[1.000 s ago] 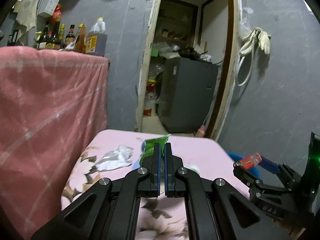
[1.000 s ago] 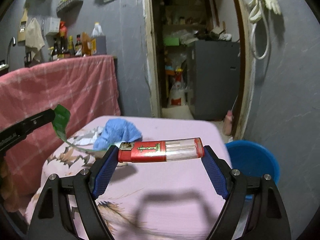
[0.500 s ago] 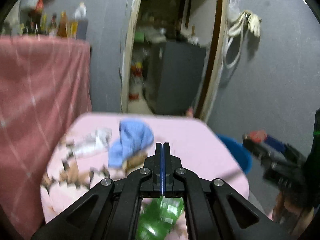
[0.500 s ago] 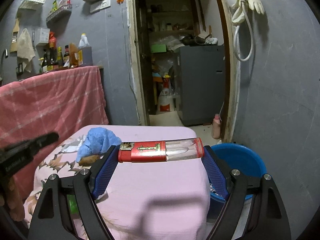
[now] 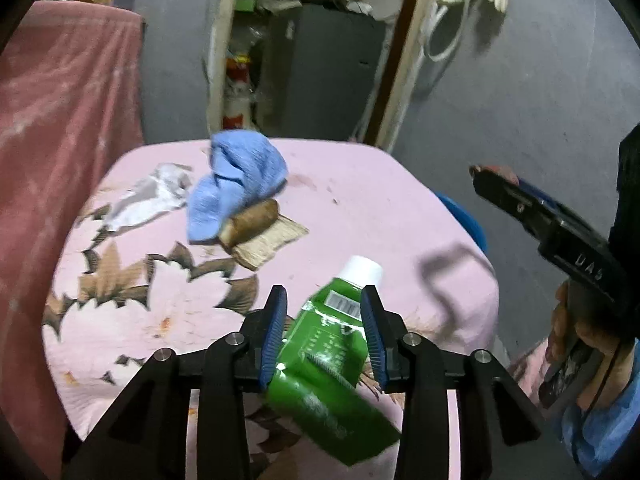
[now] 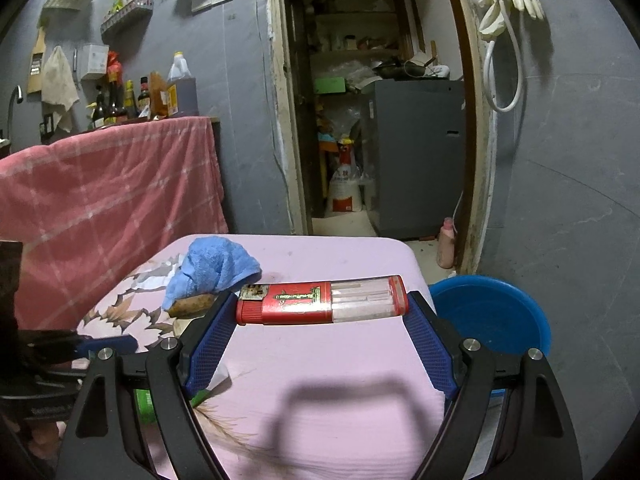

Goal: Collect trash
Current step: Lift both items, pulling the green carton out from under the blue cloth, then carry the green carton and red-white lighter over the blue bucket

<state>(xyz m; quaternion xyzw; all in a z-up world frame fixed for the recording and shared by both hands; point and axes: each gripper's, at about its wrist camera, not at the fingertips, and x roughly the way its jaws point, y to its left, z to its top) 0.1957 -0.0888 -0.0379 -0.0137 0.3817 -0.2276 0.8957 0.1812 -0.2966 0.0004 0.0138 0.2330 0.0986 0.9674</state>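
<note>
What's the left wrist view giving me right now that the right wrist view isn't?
Left wrist only: the green bottle with its white cap, lying between the opening pads of the left claw, plus crumpled white paper behind the cloth.

Right wrist only: the red lighter clamped end to end in the right claw, and the blue basin in full.

Both: the blue cloth, the brown piece against it, the pink tablecloth.

Green pouch (image 5: 332, 364) blurred; blue basin (image 6: 486, 312) partly behind right claw (image 6: 322, 312).

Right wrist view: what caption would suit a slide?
Right gripper clamps a red lighter endwise above the pink table, blue basin beyond.
</note>
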